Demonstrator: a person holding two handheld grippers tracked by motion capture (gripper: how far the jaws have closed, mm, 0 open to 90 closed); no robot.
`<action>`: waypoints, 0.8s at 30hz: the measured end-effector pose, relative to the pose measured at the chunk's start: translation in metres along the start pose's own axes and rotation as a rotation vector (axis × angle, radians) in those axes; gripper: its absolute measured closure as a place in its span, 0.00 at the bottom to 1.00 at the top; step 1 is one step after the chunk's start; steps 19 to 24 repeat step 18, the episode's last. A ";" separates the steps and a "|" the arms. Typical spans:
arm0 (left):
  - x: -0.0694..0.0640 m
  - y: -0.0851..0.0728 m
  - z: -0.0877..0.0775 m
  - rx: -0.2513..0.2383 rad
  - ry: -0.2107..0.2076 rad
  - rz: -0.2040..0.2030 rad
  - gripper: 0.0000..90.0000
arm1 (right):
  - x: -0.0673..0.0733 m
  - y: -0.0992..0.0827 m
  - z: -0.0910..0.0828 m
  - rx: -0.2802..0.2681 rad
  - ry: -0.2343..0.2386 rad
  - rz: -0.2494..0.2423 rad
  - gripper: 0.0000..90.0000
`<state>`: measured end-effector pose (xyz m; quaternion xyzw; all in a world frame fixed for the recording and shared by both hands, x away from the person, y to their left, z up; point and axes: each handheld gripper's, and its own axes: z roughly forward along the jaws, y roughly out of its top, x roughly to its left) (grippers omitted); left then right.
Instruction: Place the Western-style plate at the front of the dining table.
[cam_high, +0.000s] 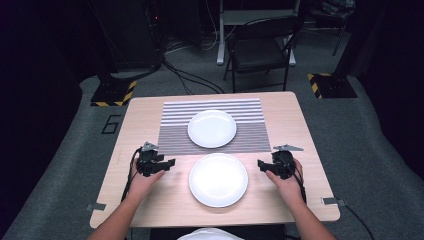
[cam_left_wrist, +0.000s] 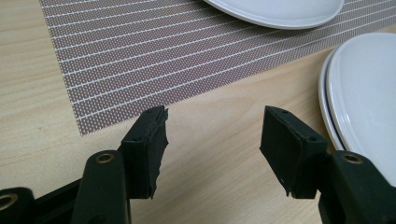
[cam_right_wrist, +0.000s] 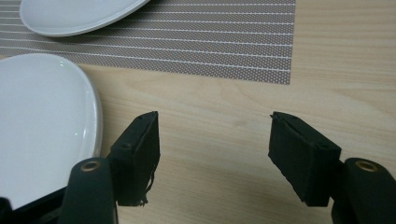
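A: The near plate (cam_high: 218, 179) is set on the bare tabletop (cam_high: 150, 120), at 6 o'clock from the striped placemat (cam_high: 250, 137); a second plate (cam_high: 212, 128) is seen on the mat at 12 o'clock from it. In the left gripper view a double rim with a dark line is shown, so the near plate (cam_left_wrist: 369, 100) may be two plates stacked, though that cannot be settled.

B: How is it expected to handle?

A: It is judged stiff, glazed and slippery, fairly heavy for its thickness, and breakable if dropped. A hold is best taken on the thin rim, at 9 and 3 o'clock together.

B: And the fingers?

A: The left gripper (cam_high: 170, 163) is held at the plate's 9 o'clock, the right gripper (cam_high: 261, 164) at its 3 o'clock. Both pairs of fingers are seen parted, with nothing between them but bare wood; the rim is not yet touched.

B: Is anything held in the plates?

A: Nothing is seen on either plate.
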<state>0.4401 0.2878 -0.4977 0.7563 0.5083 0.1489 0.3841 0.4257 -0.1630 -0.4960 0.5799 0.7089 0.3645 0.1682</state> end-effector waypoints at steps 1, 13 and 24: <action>0.000 0.000 -0.001 0.016 0.002 0.008 0.45 | -0.001 -0.001 0.000 0.001 -0.009 0.008 0.37; 0.006 -0.008 0.010 0.027 0.036 0.003 0.47 | -0.002 -0.007 0.012 0.023 -0.046 -0.024 0.39; 0.006 -0.009 0.015 0.028 0.049 0.000 0.46 | -0.001 -0.008 0.014 0.026 -0.071 -0.053 0.38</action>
